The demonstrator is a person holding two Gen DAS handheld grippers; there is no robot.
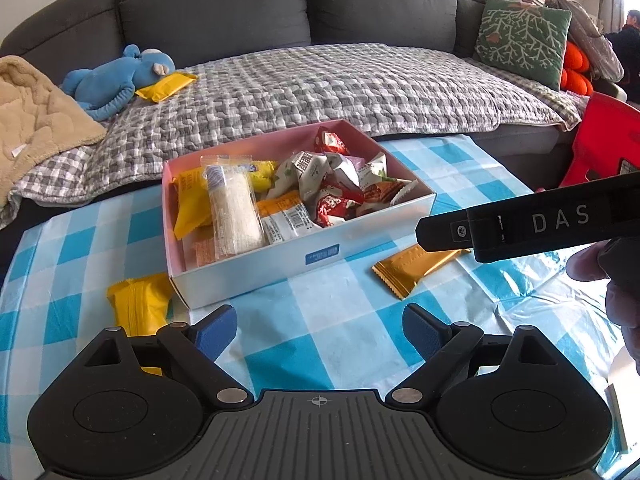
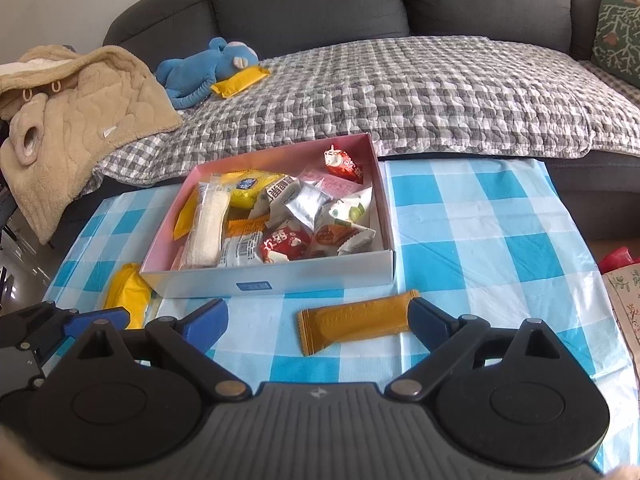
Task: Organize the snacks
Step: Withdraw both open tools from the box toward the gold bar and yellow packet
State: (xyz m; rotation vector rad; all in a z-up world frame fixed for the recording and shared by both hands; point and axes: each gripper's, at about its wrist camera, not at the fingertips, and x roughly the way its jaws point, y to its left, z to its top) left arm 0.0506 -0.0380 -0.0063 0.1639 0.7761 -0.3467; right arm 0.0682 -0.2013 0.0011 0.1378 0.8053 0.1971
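Two handheld grippers over a blue-and-white checked tablecloth (image 1: 340, 344), both aimed at a white snack box (image 1: 280, 264) with a pink inside. Box already pretty full: clear-wrapped pale wafer roll (image 1: 234, 210) on the left, yellow packs beside it, crumpled white and red wrappers (image 2: 286, 242) heaped in the middle and right, one small red pack (image 2: 340, 162) alone in the far corner.

Left gripper (image 1: 318, 332): jaws spread wide, nothing between the blue pads, just bare cloth. Hovering right in front of the box's near wall.

Right gripper (image 2: 318, 318): also wide open, not clamped on anything. Gold snack bar (image 2: 356, 322) lying flat on the cloth between the fingers, its right end at or just beside the right pad (image 2: 426, 318), hard to say whether actually touching. Left end well clear of the other pad.

Still outside the box: that gold bar just in front of the near wall, plus a yellow packet (image 1: 140, 306) on the cloth by the box's near-left corner, partly hidden behind the left gripper's finger.

Back on the grey sofa (image 1: 248, 4): checked quilt (image 2: 400, 92), blue plush toy (image 1: 116, 76) with another yellow packet (image 1: 166, 86) right against it, tan fleece blanket (image 2: 76, 92) off to the left, green patterned cushion (image 1: 524, 40) on the right.
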